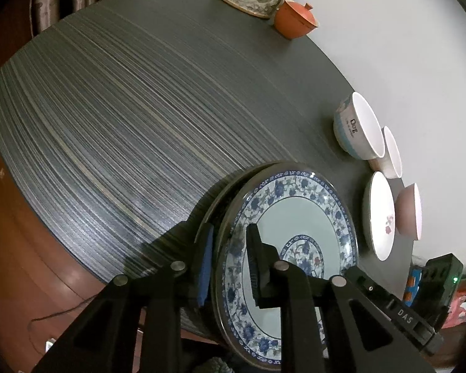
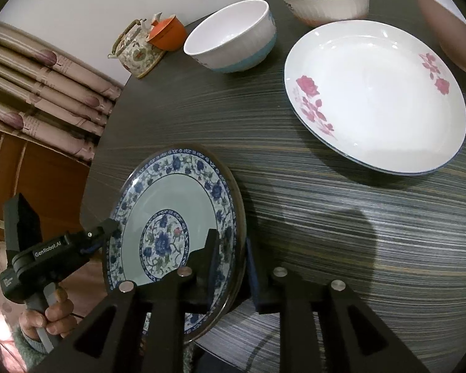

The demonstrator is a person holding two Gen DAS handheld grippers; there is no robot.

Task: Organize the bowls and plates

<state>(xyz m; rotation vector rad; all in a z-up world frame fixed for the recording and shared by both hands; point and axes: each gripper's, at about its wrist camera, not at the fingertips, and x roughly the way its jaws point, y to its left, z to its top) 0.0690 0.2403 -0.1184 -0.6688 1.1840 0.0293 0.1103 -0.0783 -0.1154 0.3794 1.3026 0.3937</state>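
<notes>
The round table (image 2: pixel 341 217) had a dark top streaked with fine grey and tan lines, and it stood against a plain pale wall (image 1: pixel 388 46). Past its far edge hung pleated beige curtains (image 2: pixel 46 93) with a dull floral print, and beside them was reddish-brown wooden panelling (image 2: pixel 31 171).

A blue-and-white floral plate (image 2: pixel 177 205) sat at the near edge of the table, partly overhanging it. The left gripper (image 1: pixel 230 258) straddled the plate's rim, one finger under it and one over the plate's face; the right gripper (image 2: pixel 230 264) straddled the opposite rim the same way. Both sets of jaws were narrowly parted around the rim, but whether their pads pressed on it could not be told. In the right wrist view a hand (image 2: pixel 56 314) gripped the left gripper's handle.

Further in on the table lay a white plate with pink roses (image 2: pixel 376 93). Behind it stood a white bowl with a blue base (image 2: pixel 233 40), a cream bowl (image 2: pixel 323 0) and a dusky pink bowl (image 2: pixel 444 21). At the far edge were a floral teapot (image 2: pixel 136 49) and a small orange cup (image 2: pixel 167 34) just beside it
</notes>
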